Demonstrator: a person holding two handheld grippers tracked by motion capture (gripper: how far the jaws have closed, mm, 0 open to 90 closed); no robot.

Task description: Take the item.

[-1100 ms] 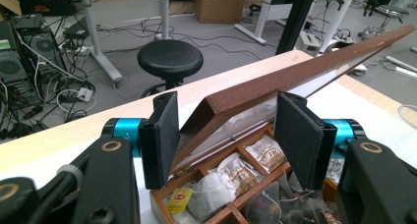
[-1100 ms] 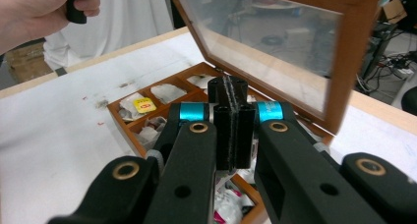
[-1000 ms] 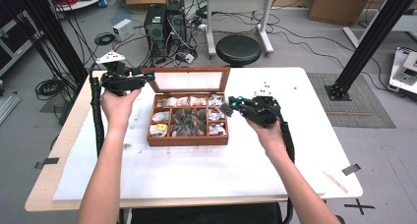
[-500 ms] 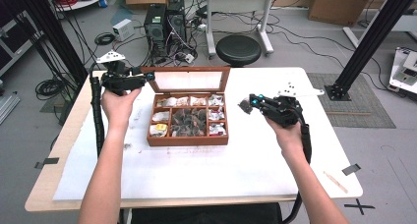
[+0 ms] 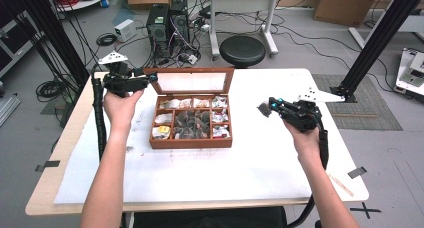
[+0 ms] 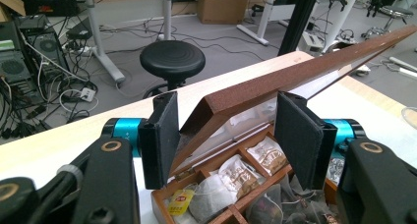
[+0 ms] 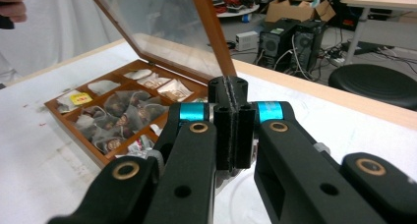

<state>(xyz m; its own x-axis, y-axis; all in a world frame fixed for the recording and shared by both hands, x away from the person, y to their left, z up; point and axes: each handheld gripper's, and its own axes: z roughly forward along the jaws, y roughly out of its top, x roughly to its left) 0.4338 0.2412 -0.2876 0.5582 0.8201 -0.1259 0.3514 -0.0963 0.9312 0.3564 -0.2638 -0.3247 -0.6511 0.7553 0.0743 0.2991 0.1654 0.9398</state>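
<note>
A wooden tea box [image 5: 192, 143] with several compartments of tea bags sits mid-table, its glass lid [image 5: 192, 81] raised. My left gripper [image 5: 150, 78] is shut on the lid's left corner and holds it up. In the left gripper view the lid's wooden frame [image 6: 305, 67] runs between the pads [image 6: 164, 135]. My right gripper [image 5: 265, 108] hovers above the table to the right of the box, shut on a small grey tea bag [image 5: 261, 109]. In the right gripper view its pads [image 7: 223, 116] are pressed together, with the box [image 7: 74, 135] and lid [image 7: 216, 37] behind.
A white sheet [image 5: 200, 178] covers the table top. Beyond the far edge stand a black stool [image 5: 243, 50] and computer towers [image 5: 167, 18] among cables. A black frame post [image 5: 380, 38] rises at the right. Tape strips [image 5: 356, 172] mark the table's right side.
My right gripper has moved to the right, away from the box, carrying the grey tea bag. The left gripper and the lid have stayed still.
</note>
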